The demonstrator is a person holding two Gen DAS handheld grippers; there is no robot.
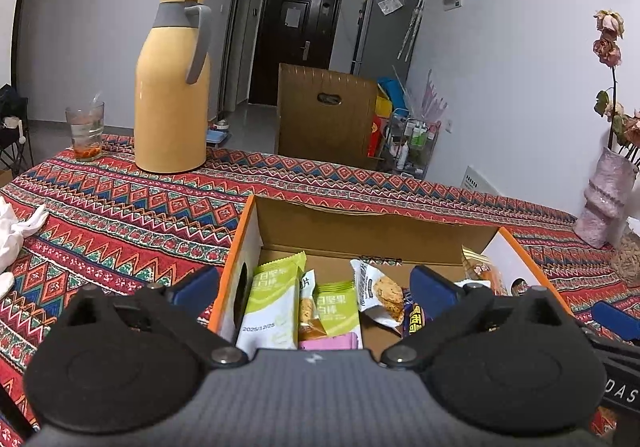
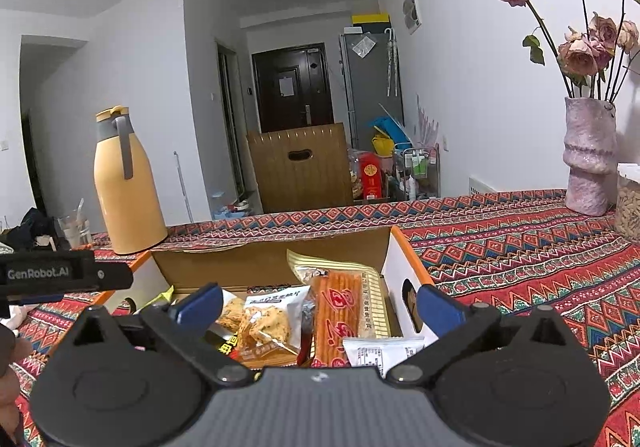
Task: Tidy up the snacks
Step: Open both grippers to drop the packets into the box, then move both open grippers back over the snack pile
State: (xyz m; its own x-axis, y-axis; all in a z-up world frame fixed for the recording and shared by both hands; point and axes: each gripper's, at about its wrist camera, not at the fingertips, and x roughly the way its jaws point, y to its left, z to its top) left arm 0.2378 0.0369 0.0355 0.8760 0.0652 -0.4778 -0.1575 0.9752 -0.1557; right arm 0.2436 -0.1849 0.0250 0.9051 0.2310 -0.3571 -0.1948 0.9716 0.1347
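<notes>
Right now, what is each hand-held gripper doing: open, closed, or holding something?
Left hand-held gripper: open, holding nothing, above the snack box.
Right hand-held gripper: open, holding nothing, above the same box.

Dim, even indoor light w/ soft shadows, no glare; sharp centre, strong fisheye bending and dark corners.

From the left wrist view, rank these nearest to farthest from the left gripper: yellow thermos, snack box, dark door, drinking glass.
1. Snack box, right under the open left gripper.
2. Yellow thermos, back left on the tablecloth.
3. Drinking glass, farther left near the table's far edge; close to the thermos, so this pair is uncertain.
4. Dark door, down the hallway.
</notes>
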